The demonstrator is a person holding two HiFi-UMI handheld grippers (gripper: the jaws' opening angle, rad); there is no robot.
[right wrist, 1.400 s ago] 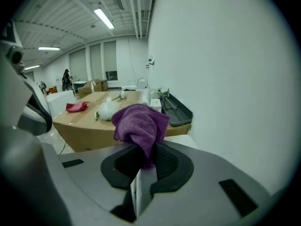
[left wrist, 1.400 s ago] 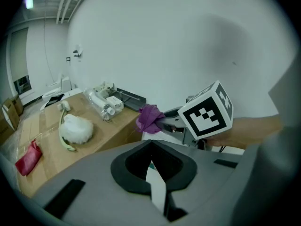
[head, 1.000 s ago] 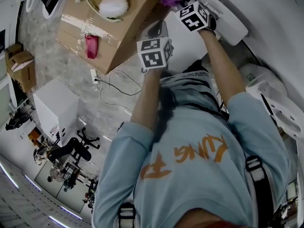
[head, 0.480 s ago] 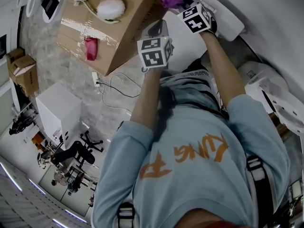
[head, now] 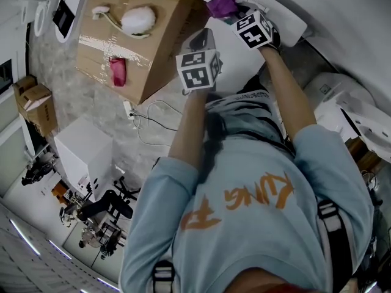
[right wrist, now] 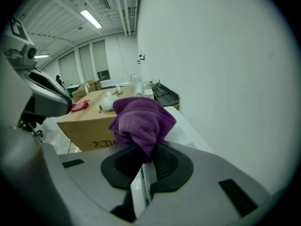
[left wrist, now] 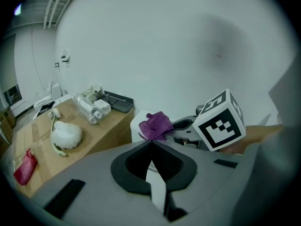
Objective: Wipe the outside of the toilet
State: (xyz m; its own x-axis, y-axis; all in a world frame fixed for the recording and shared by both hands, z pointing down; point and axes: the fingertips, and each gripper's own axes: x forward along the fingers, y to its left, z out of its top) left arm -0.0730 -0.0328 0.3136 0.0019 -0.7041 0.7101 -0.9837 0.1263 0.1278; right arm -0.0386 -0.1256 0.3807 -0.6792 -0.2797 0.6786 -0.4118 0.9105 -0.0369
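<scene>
A purple cloth (right wrist: 141,117) is pinched in my right gripper (right wrist: 146,158), which is shut on it. The head view shows the cloth (head: 221,5) pressed on the white toilet tank lid (head: 275,14) by that gripper (head: 237,14). The lid's flat top (right wrist: 188,128) runs along the white wall. My left gripper (head: 203,40) hangs just left of the tank, its jaws shut on nothing (left wrist: 150,144). From it I see the cloth (left wrist: 157,124) and the tank's corner (left wrist: 135,126) ahead.
A big cardboard box (head: 146,47) stands left of the tank, bearing a white fluffy duster (head: 139,20), a red rag (head: 117,71) and small packages (left wrist: 91,108). A power strip with cable (head: 131,110) lies on the floor. Another white fixture (head: 342,112) sits at right.
The head view has tilted a little, so more of the tank lid shows. The right gripper keeps the cloth on the lid; the left gripper has hardly moved.
</scene>
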